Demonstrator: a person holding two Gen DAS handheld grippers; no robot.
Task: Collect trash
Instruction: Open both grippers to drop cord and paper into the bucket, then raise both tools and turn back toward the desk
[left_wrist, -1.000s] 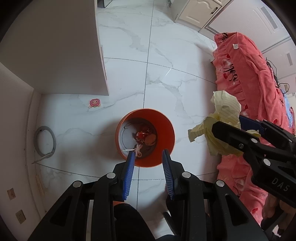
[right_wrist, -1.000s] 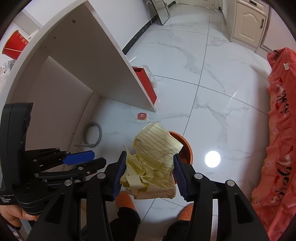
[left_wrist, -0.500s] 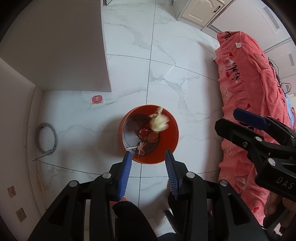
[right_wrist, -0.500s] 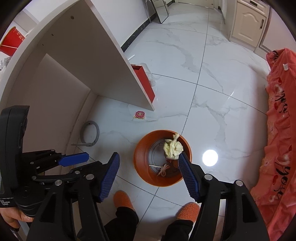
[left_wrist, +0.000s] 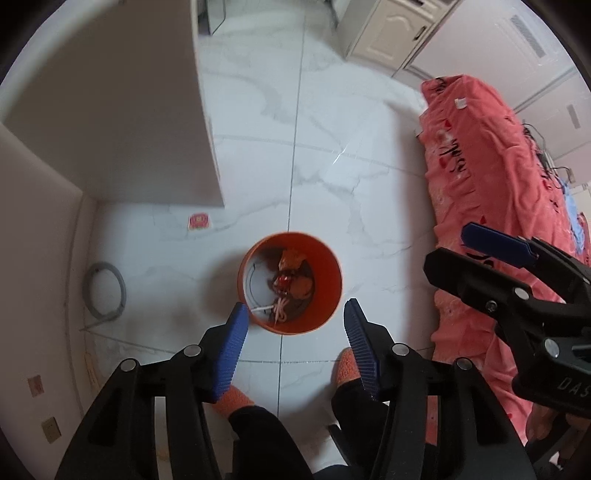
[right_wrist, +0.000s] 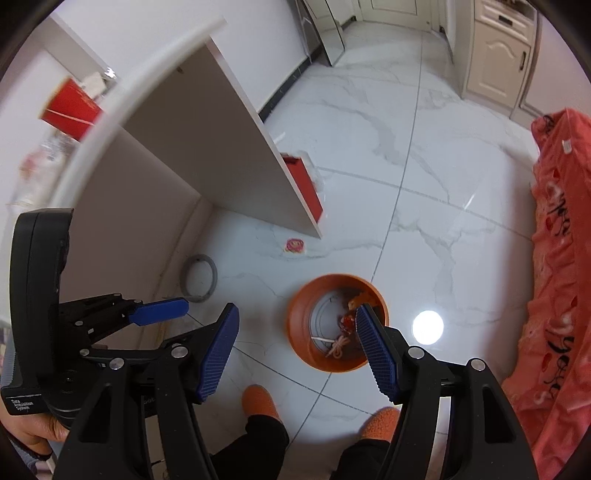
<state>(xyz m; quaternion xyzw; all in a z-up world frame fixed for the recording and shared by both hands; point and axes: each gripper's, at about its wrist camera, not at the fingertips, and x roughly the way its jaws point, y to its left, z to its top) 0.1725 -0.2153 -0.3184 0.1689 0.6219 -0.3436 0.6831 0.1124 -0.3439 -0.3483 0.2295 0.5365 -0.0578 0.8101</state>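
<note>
An orange bin (left_wrist: 332, 266) stands on the white marble floor, straight below both grippers. Inside it lie a crumpled paper wad (left_wrist: 291, 258), a red wrapper and a white string. My left gripper (left_wrist: 295, 314) hangs above the bin's near rim; its jaws are opening and nothing is between them. My right gripper (right_wrist: 297, 314) is open and empty, with the bin (right_wrist: 299, 325) just beyond its right pad and the wad (right_wrist: 352, 303) at the pad's tip. Each gripper also shows at the edge of the other's view.
A white desk panel (left_wrist: 147, 129) stands to the left, with a red box (right_wrist: 304, 188) behind it. A red sticker (left_wrist: 198, 221) and a grey ring (left_wrist: 107, 291) lie on the floor. A pink-covered couch (left_wrist: 498, 177) lines the right. The person's orange slippers (right_wrist: 260, 400) are below.
The yellow lined paper left my right gripper and fell into the bin. Both grippers rose, so the bin looks smaller. Both pairs of jaws stand wider.
</note>
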